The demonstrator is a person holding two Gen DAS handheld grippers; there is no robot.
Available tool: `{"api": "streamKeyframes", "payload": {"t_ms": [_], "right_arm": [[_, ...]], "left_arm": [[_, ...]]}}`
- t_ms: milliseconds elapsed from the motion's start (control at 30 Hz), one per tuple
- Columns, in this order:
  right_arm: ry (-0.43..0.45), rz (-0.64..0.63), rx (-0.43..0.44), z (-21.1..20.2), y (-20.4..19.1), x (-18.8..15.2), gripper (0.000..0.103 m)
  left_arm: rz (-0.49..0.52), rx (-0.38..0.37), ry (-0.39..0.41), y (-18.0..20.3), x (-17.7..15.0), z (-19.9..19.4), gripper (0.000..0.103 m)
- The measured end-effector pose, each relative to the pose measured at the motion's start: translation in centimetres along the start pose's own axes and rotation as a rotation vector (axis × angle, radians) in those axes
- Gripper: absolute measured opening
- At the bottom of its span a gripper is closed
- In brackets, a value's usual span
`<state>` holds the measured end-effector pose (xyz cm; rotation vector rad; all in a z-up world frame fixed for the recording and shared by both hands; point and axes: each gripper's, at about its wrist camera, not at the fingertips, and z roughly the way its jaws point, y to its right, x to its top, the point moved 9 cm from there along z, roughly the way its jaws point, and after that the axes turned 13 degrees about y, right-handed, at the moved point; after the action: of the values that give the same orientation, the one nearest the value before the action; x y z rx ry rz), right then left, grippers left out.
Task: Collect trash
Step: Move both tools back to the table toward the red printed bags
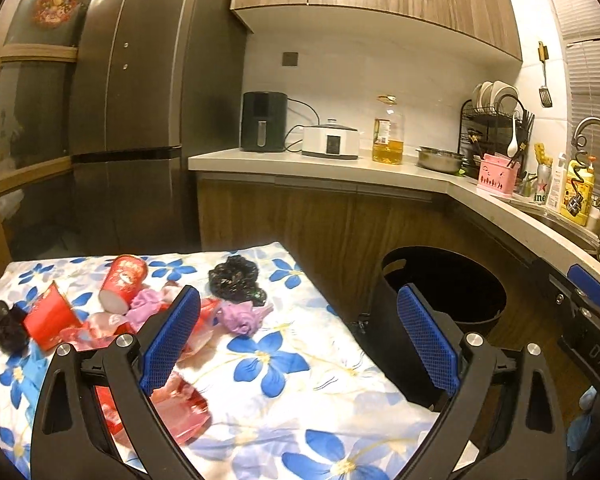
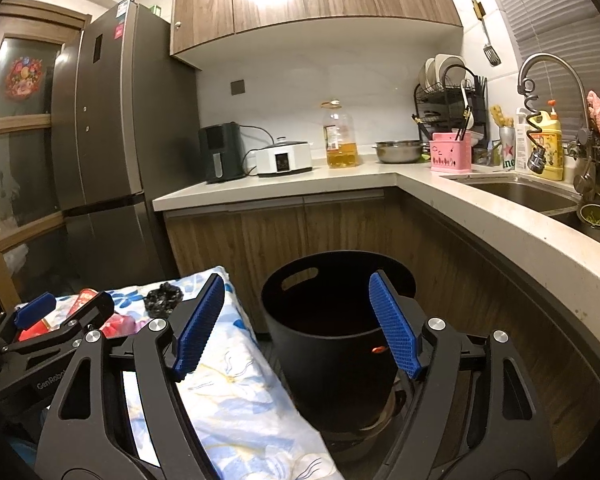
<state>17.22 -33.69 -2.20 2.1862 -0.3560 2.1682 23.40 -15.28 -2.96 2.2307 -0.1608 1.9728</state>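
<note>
Trash lies on a blue-flowered cloth (image 1: 284, 384): two red paper cups (image 1: 125, 280) (image 1: 50, 320), crumpled pink wrappers (image 1: 242, 318), a crumpled black bag (image 1: 236, 280), another black wad (image 1: 6, 324) and red plastic film (image 1: 180, 408). A black bin (image 2: 328, 332) stands on the floor right of the cloth; it also shows in the left wrist view (image 1: 452, 280). My left gripper (image 1: 300, 320) is open and empty above the cloth's right side. My right gripper (image 2: 298, 314) is open and empty, above the bin's near rim.
An L-shaped counter (image 2: 460, 216) wraps behind and right of the bin, with an air fryer (image 2: 222, 152), cooker, oil bottle (image 2: 340, 136), dish rack and sink (image 2: 524, 196). A tall fridge (image 2: 104, 120) stands at the left. Brown cabinets sit under the counter.
</note>
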Motion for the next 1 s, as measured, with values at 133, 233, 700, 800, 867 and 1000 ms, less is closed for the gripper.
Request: {"api": "streamKeyframes", "payload": {"t_ms": [133,233,700,800,867,1000], "right_arm": [[0.006,-0.008,0.015,-0.7,-1.2,0.0,0.074],[0.009,-0.012,0.029,-1.1,-2.1,-0.3,0.074],[-0.013,0.005,0.122,-1.5,-6.9,-2.5,0.074],[-0.028,0.005,0.147,-1.4,-8.1,-3.3,0.074],[-0.038,0.002,0.167,-1.4,-9.1,-3.8,0.074],[-0.059,-0.008,0.195,-1.1,-10.8,-4.8,0.074]], "left_arm": [[-0.008,0.018,0.005,-1.2,0.0,-0.8,0.095],[-0.012,0.034,0.005,-2.1,-0.1,-1.4,0.095],[0.005,0.198,0.021,-9.4,-2.2,-4.6,0.095],[-0.011,0.241,0.002,-11.9,-3.6,-4.9,0.094],[-0.025,0.257,-0.013,-13.2,-4.3,-4.9,0.094],[-0.067,0.27,-0.046,-14.9,-5.3,-4.3,0.094]]}}
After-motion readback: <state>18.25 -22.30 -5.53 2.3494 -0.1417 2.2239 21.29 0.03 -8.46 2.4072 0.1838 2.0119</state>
